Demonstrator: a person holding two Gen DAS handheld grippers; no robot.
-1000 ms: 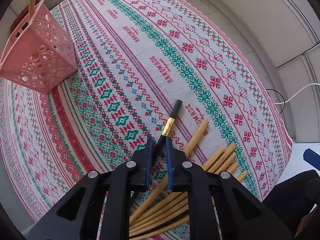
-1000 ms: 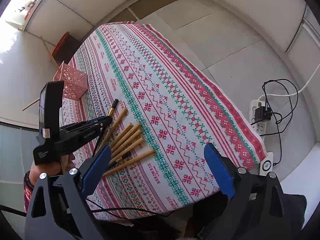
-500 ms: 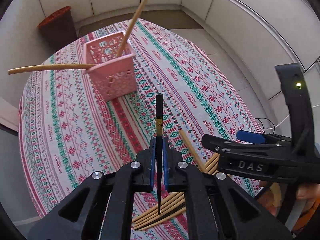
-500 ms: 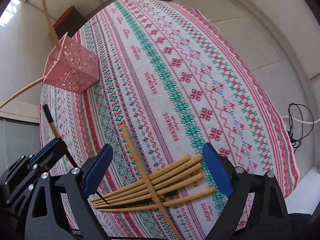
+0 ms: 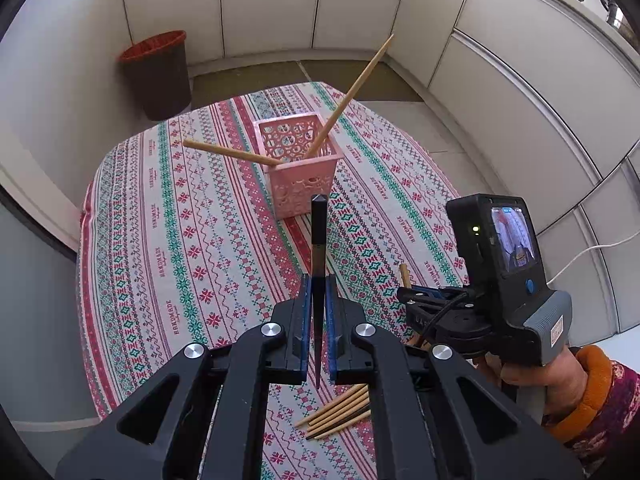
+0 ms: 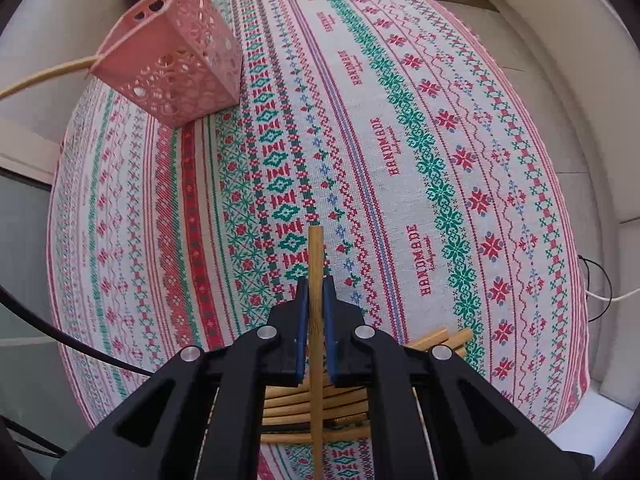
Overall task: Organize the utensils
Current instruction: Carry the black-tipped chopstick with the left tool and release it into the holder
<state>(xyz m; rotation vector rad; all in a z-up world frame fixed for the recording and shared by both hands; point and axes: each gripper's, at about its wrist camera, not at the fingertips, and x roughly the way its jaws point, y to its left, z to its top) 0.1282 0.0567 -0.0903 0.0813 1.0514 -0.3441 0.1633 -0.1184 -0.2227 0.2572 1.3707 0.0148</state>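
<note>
Two tongs are at work over the tabletop [image 6: 400,128], which wears a cloth of red and green stitched bands. The left tongs [image 5: 319,288] are clamped tight on one black chopstick [image 5: 319,236]; the stick runs straight out between the blue pads and its blunt dark end reaches toward the pink basket [image 5: 300,172], though it is clear of it and lifted off the cloth. The right tongs [image 6: 316,292] have just snapped closed and now pinch one bamboo chopstick [image 6: 316,256], which passes lengthwise between the pads and sticks out ahead of them over the cloth. In the left view the right tongs [image 5: 408,294] show at the right, held by a hand [image 5: 532,380] in an orange cuff, with that same bamboo tip poking up above them.

There is one basket, standing upright toward the far end of the tabletop. Two bamboo sticks [image 5: 352,92] are in it, one leaning up to the right, the other lying low over the left rim.

The loose pile [image 6: 312,408] lies on the cloth directly under the right tongs, crosswise to the stick they hold. I count about five bamboo sticks there, with a dark one among them; the tongs' arms hide parts of the pile, so the count is not certain. From the left view the pile's thin ends [image 5: 340,412] peek out just below and right of the left tongs.

One brown bin [image 5: 158,74] stands on the floor beyond the tabletop.
</note>
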